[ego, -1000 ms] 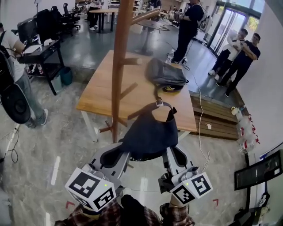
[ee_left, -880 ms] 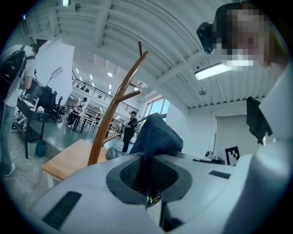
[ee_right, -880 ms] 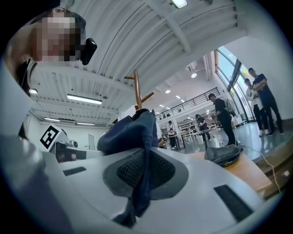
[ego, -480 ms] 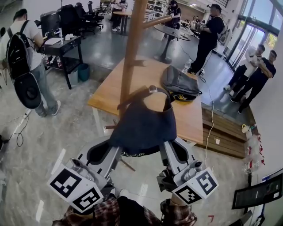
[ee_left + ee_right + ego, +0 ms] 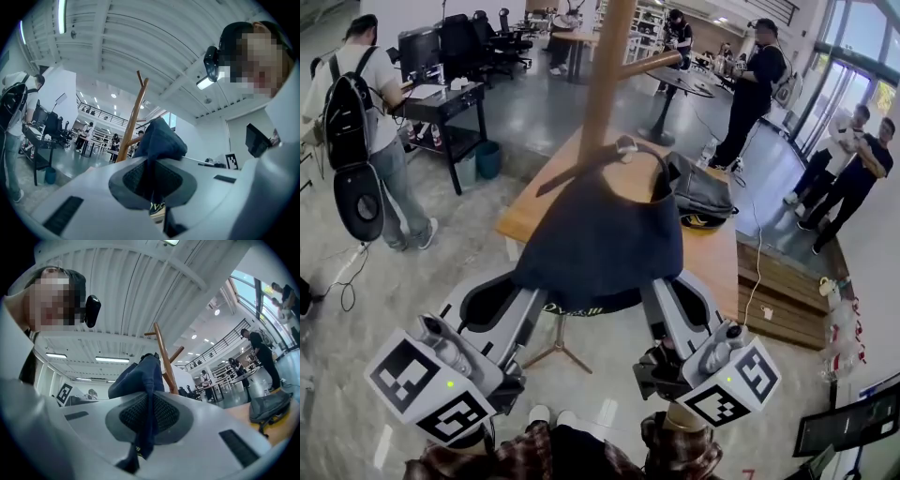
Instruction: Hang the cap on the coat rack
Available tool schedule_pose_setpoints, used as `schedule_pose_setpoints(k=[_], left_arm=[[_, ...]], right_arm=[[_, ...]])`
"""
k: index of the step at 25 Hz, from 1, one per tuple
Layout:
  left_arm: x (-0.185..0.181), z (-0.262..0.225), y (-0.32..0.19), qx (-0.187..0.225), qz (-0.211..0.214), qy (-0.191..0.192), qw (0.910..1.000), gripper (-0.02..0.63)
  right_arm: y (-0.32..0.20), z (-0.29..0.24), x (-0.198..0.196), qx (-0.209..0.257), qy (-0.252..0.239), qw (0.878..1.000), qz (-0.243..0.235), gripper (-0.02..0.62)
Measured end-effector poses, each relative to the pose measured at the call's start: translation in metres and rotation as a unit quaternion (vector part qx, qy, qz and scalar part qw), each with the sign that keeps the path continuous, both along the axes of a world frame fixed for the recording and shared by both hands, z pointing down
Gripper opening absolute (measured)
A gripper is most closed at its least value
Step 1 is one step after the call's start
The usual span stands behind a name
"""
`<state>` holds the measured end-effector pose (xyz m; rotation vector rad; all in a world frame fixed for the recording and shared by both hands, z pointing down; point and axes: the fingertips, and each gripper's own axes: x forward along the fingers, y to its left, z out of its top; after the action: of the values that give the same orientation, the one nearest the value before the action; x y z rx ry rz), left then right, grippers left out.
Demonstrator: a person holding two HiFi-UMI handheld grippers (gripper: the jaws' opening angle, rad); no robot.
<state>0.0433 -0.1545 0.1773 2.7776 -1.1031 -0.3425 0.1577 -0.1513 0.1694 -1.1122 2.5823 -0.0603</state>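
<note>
A dark navy cap [image 5: 600, 239] hangs stretched between my two grippers, its back strap [image 5: 639, 155] up by a peg [image 5: 572, 171] of the wooden coat rack [image 5: 607, 70]. My left gripper [image 5: 525, 298] is shut on the cap's left edge, and the cloth [image 5: 159, 140] runs between its pads. My right gripper [image 5: 658, 292] is shut on the cap's right edge [image 5: 145, 380]. Both gripper views show the rack's pole [image 5: 131, 123] [image 5: 165, 359] just beyond the cap. Whether the strap touches the peg I cannot tell.
Behind the rack stands a wooden table [image 5: 717, 258] with a grey backpack [image 5: 701, 190] on it. A person with a backpack [image 5: 366, 141] stands at the left by a desk [image 5: 441, 98]. More people stand at the back right [image 5: 853, 159]. The rack's feet [image 5: 555, 349] spread on the floor.
Both grippers have lifted the cap higher and nearer to the rack's pole; its strap has come up level with the peg. The head view has tilted up.
</note>
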Motion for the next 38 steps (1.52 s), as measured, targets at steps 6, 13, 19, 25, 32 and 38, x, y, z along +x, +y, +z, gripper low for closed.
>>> schedule_pose_setpoints(k=[6, 13, 19, 25, 32, 38], left_arm=[[-0.006, -0.001, -0.028, -0.001, 0.008, -0.027, 0.9996, 0.02], [-0.006, 0.027, -0.06, -0.04, 0.019, -0.021, 0.9988, 0.02], [-0.012, 0.049, -0.083, -0.064, 0.028, -0.008, 0.9975, 0.02], [-0.018, 0.071, -0.104, -0.078, 0.025, -0.003, 0.9966, 0.02], [-0.015, 0.082, -0.118, -0.044, -0.005, -0.005, 0.999, 0.02], [-0.015, 0.087, -0.12, -0.038, -0.03, 0.019, 0.9987, 0.02]], right_arm=[[-0.03, 0.008, -0.006, -0.018, -0.018, 1.0, 0.003, 0.018], [-0.059, 0.029, -0.005, -0.043, -0.006, 0.999, 0.027, 0.018], [-0.08, 0.051, -0.012, -0.066, 0.002, 0.997, 0.037, 0.018], [-0.102, 0.078, -0.019, -0.088, 0.006, 0.995, 0.037, 0.018], [-0.113, 0.087, -0.015, -0.074, 0.033, 0.995, 0.058, 0.018], [-0.113, 0.094, -0.015, -0.071, 0.033, 0.995, 0.054, 0.018]])
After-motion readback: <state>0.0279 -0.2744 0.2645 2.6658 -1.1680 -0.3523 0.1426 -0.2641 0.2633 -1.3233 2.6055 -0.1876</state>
